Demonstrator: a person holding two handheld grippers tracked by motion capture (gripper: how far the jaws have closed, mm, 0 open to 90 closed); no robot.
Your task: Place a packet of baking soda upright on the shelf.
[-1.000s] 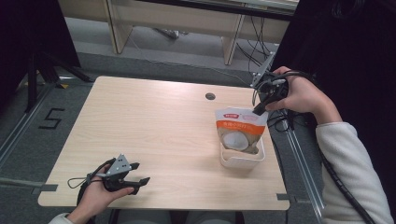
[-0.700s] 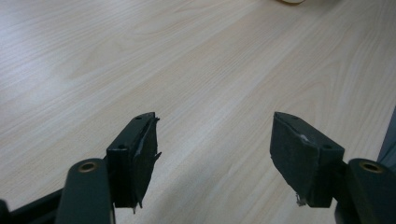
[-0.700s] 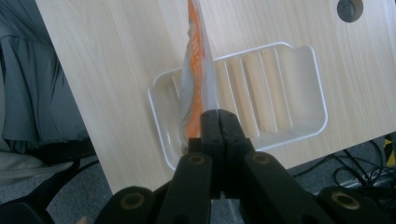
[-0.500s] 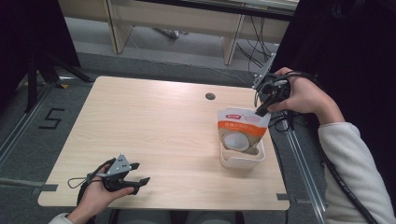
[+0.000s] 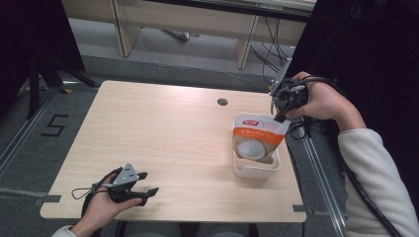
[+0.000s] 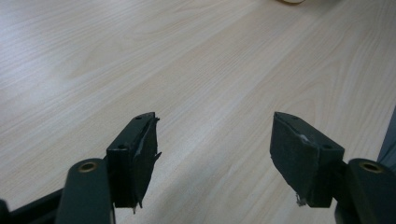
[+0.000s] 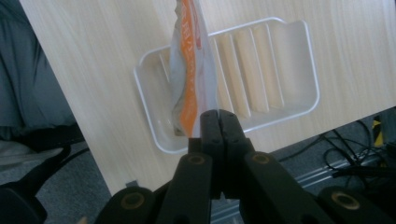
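An orange and white pouch hangs upright with its lower end in a clear ribbed plastic tray near the table's right edge. My right gripper is shut on the pouch's top right corner. Along its jaws the pouch appears edge-on above the tray, pinched at my right gripper's tips. My left gripper rests at the table's front left, open, with only bare wood between its jaws.
The light wooden table has a small round cable hole near its far edge. Cables trail off the right side by a metal rail. The floor to the left carries a painted number 5.
My right gripper has shifted slightly right and toward the near side with the pouch in it, so the pouch hangs a little lower over the tray. The left gripper has not moved.
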